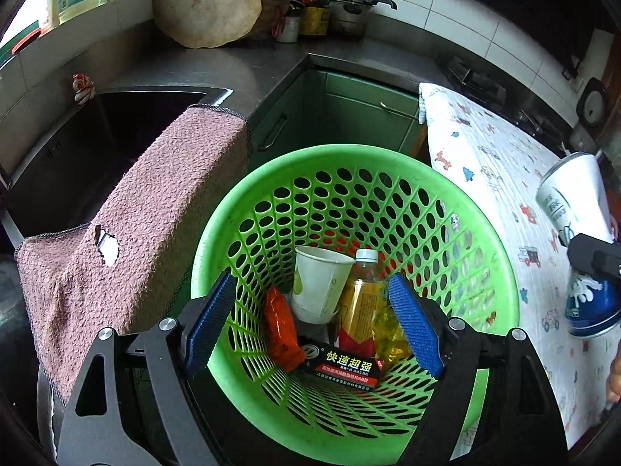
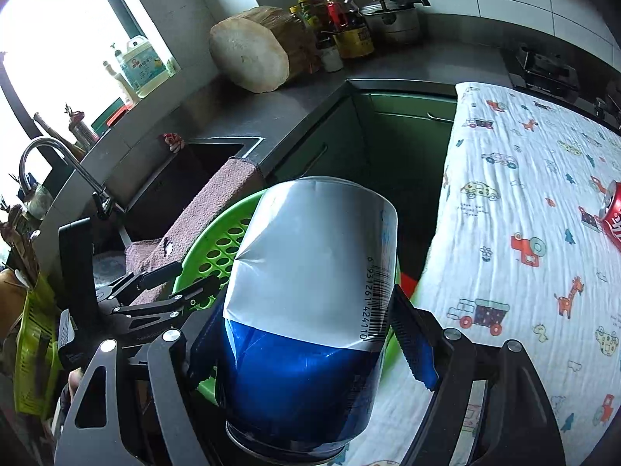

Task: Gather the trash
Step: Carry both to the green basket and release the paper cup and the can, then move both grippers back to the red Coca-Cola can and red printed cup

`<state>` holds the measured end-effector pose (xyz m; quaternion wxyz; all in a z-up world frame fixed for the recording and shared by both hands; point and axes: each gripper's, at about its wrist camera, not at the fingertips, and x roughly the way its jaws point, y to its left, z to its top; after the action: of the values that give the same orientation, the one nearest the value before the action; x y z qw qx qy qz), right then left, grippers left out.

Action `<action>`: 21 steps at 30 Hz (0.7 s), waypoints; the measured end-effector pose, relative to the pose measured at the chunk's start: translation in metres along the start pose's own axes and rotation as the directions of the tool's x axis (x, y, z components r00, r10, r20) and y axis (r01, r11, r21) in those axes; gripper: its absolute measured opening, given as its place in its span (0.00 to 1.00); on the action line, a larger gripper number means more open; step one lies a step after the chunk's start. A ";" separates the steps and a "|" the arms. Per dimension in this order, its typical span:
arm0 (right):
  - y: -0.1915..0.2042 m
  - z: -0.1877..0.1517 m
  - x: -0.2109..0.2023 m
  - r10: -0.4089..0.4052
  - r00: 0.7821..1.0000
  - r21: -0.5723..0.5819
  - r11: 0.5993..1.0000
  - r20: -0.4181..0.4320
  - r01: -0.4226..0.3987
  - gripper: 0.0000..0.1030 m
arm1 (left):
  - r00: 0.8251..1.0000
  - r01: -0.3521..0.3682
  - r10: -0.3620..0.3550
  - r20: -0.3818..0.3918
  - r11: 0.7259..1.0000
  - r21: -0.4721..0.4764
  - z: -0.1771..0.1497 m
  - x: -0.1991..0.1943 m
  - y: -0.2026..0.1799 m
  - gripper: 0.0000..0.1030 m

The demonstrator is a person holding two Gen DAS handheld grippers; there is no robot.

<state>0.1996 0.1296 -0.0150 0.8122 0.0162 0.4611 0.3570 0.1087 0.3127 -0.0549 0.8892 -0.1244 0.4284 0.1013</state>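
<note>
A green perforated basket [image 1: 485, 240] is below my left gripper [image 1: 316, 322], which is open with its blue pads over the near rim. The basket holds a white paper cup [image 1: 320, 283], a yellow drink bottle [image 1: 359, 310], an orange packet [image 1: 281, 330] and a black glue box [image 1: 347, 367]. My right gripper [image 2: 314, 334] is shut on a dented blue-and-white can [image 2: 310, 291], held above the basket rim [image 2: 221, 248]; the can also shows in the left wrist view [image 1: 578, 240] at the right. A red can [image 2: 611, 215] lies on the patterned cloth [image 2: 524, 202].
A pink towel [image 1: 147, 233] hangs over the sink edge left of the basket. The dark sink [image 1: 89, 139] with its faucet [image 2: 58, 163] is at the left. A wooden chopping block [image 1: 207, 2], sauce bottles [image 1: 314, 4] and a pot [image 1: 355, 11] stand on the far counter. Green cabinets [image 1: 349, 116] are behind the basket.
</note>
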 end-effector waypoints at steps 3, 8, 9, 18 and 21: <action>0.012 0.000 0.011 0.012 1.000 -0.016 1.000 -0.013 -0.012 0.73 | 0.999 -0.017 0.017 0.027 1.000 0.002 -0.003 -0.010 0.001 0.81; 0.024 -0.002 0.028 0.016 0.999 -0.027 0.999 -0.038 -0.017 0.73 | 0.999 -0.010 0.010 0.051 1.000 -0.014 -0.007 -0.021 0.008 0.83; 0.025 -0.003 0.031 0.010 0.999 -0.030 0.999 -0.039 -0.011 0.73 | 0.999 -0.010 0.011 0.052 1.000 -0.016 -0.007 -0.022 0.009 0.83; 0.020 -0.006 0.043 0.024 0.999 -0.008 1.000 -0.034 -0.025 0.78 | 0.999 -0.004 0.006 0.052 0.999 -0.043 -0.010 -0.023 0.017 0.86; 0.015 -0.007 0.036 0.020 1.000 -0.005 1.000 -0.022 -0.021 0.79 | 0.999 -0.002 0.004 0.047 0.999 -0.044 -0.010 -0.022 0.015 0.86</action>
<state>0.1974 0.1605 -0.0402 0.8034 0.0147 0.4689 0.3667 0.0840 0.3218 -0.0460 0.8960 -0.1407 0.4052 0.1149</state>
